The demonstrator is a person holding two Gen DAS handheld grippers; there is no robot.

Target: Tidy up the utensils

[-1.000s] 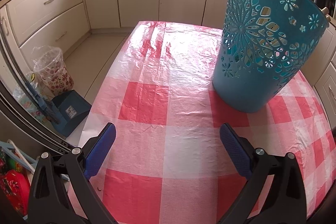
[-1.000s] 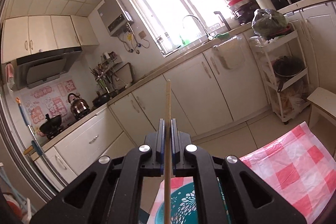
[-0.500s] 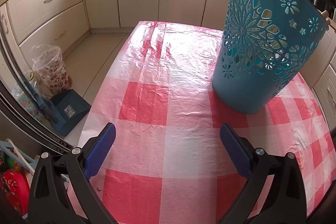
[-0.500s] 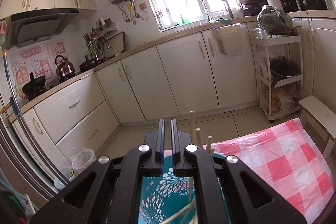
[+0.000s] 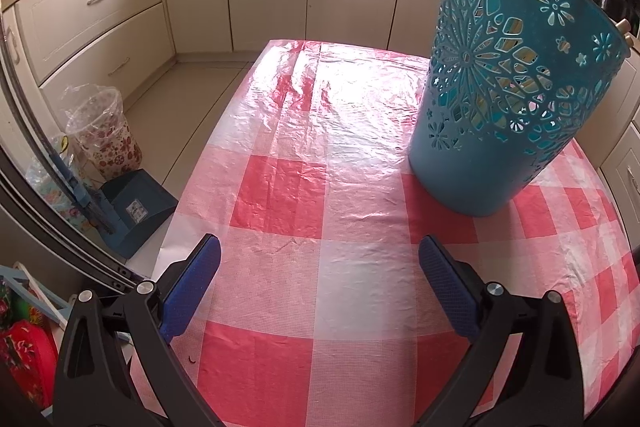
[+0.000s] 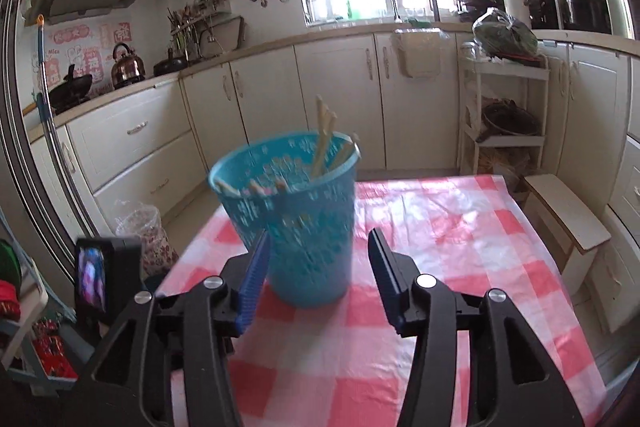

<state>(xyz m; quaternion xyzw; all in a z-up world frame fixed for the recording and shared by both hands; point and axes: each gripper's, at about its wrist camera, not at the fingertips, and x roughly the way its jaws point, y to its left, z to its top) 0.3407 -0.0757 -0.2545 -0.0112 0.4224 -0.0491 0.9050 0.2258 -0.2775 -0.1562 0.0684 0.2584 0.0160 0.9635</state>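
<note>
Kettle (image 6: 127, 66), dustpan (image 5: 136, 205), floral bin (image 5: 105, 139)

Left wrist view angled down over checked tablecloth (image 5: 320, 187), right view shallower, both sharing teal basket (image 6: 304, 227)

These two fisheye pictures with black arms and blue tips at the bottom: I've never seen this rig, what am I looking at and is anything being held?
No robot here: a person carries a hand-held two-finger gripper in each hand, each with a camera looking along its fingers. One picture is from the left gripper, the other from the right gripper. Both look at a table under a red-and-white checked plastic tablecloth. On it stands a tall teal plastic basket with flower cut-outs, with pale wooden chopsticks sticking out of it. The left jaws stand wide open over bare cloth, holding nothing. The right jaws have just been opening and are empty; the basket only shows beyond them.
</note>
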